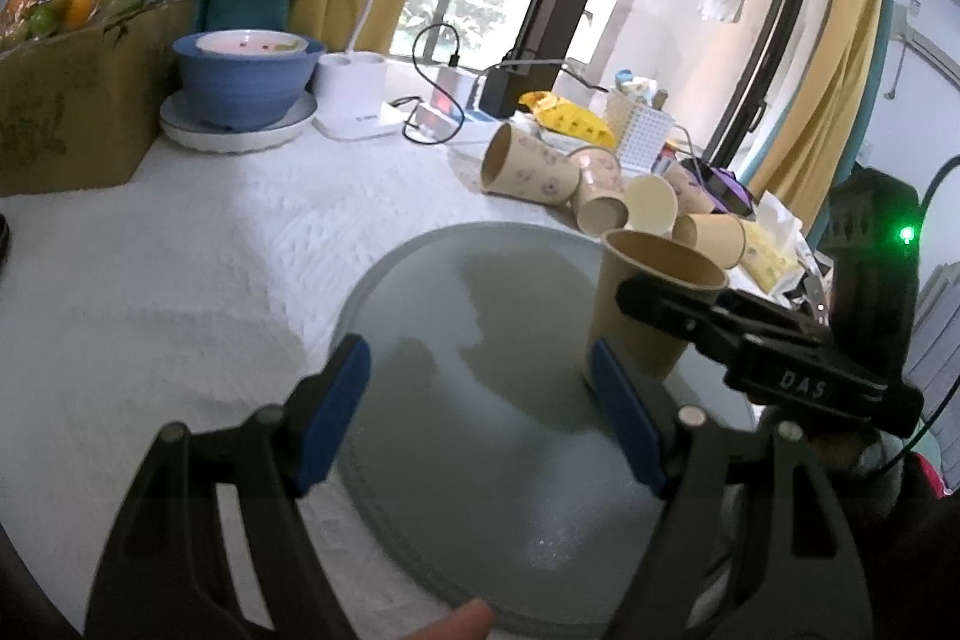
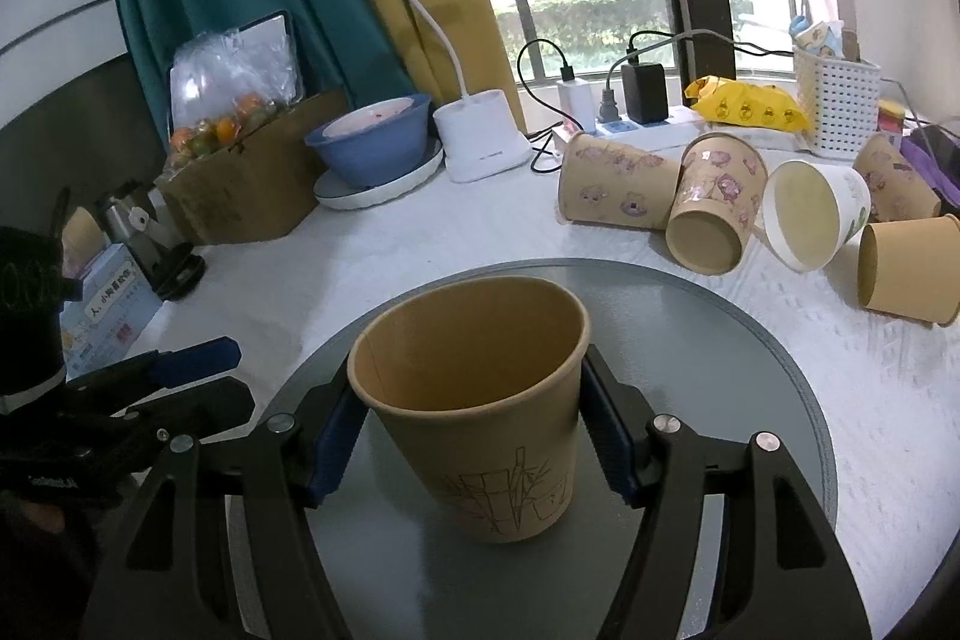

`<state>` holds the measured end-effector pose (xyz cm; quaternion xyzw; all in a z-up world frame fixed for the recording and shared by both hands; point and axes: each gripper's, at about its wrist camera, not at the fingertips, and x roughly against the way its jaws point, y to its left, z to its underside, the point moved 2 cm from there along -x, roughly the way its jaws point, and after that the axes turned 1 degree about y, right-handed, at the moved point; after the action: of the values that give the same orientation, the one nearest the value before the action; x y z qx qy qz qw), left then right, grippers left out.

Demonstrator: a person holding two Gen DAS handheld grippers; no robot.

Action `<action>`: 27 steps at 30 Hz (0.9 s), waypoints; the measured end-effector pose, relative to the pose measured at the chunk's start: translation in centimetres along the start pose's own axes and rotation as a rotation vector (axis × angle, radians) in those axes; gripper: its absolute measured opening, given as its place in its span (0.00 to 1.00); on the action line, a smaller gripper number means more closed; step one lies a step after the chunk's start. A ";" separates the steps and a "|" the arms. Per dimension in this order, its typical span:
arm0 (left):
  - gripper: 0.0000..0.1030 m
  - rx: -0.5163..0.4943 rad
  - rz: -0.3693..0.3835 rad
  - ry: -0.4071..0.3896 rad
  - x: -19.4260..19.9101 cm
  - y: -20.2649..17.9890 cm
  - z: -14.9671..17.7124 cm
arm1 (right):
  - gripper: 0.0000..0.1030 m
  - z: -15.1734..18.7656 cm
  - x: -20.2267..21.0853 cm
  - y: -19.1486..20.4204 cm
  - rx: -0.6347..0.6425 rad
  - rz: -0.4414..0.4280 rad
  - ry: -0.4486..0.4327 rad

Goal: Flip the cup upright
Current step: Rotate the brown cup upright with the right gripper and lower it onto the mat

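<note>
A brown paper cup [image 2: 480, 400] with a line drawing stands upright, mouth up, on the round grey tray [image 2: 750, 340]. My right gripper [image 2: 468, 436] has its blue pads against both sides of the cup, shut on it. In the left wrist view the same cup [image 1: 648, 304] stands at the tray's right side with the right gripper [image 1: 660, 298] clamped near its rim. My left gripper [image 1: 480, 412] is open and empty over the tray [image 1: 456, 460], left of the cup.
Several paper cups [image 2: 708, 208] lie on their sides behind the tray on the white cloth. A blue bowl [image 2: 372, 142], a white desk lamp [image 2: 480, 142], a cardboard box [image 2: 252, 184], a power strip and a white basket [image 2: 840, 106] stand at the back.
</note>
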<state>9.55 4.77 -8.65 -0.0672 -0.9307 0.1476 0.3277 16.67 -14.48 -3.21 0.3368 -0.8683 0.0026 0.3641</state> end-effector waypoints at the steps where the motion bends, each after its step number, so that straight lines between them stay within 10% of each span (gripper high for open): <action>1: 0.75 -0.001 0.001 -0.003 0.1 0.0 0.0 | 0.67 0.0 0.1 -0.1 -0.002 0.005 -0.002; 27: 0.75 -0.041 0.005 -0.066 2.5 -1.8 -0.5 | 0.79 0.5 2.4 -0.1 0.039 0.121 -0.037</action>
<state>7.91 3.76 -6.24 -0.0711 -0.9436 0.1315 0.2953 15.23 -16.08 -2.08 0.2907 -0.8935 0.0353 0.3404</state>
